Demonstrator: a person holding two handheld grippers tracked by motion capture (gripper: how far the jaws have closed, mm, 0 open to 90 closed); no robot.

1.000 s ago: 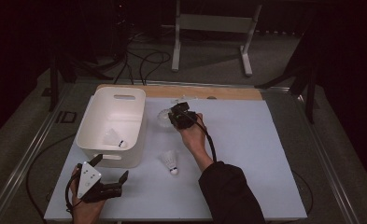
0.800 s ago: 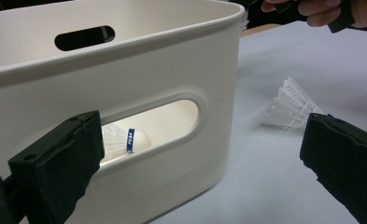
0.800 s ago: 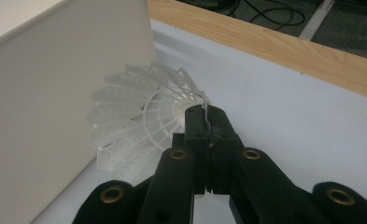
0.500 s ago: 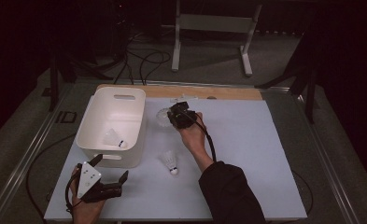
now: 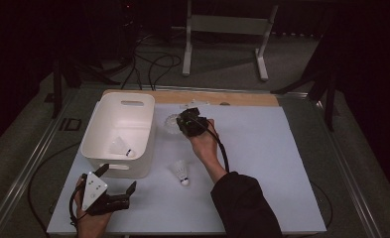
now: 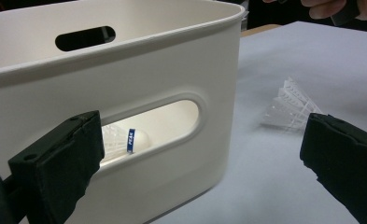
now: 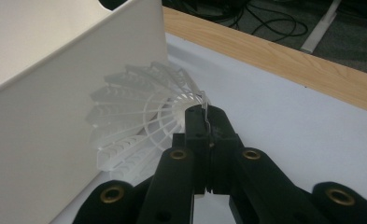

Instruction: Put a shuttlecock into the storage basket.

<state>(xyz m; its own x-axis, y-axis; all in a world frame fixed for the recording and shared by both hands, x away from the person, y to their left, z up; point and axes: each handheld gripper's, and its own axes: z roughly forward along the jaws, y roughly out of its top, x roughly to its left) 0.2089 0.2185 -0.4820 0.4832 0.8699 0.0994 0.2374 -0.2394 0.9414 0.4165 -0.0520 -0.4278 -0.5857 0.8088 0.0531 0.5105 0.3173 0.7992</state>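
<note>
L gripper (image 5: 117,187) at table's 7 o'clock, jaws apart, holding nothing. White bin (image 5: 99,148) at 10; shuttlecock inside (image 6: 125,140) half hidden behind handle slot. Loose shuttlecock (image 5: 180,172) mid-table. R gripper (image 7: 204,114) at 12, jaws pinched on plastic shuttlecock (image 7: 139,121) skirt rim; its cork unseen.

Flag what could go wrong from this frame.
The right tool pinches only the thin rim of a shuttlecock's plastic skirt, so it may slip out or deform. It sits close beside the white bin's wall and could snag there instead of going in.
</note>
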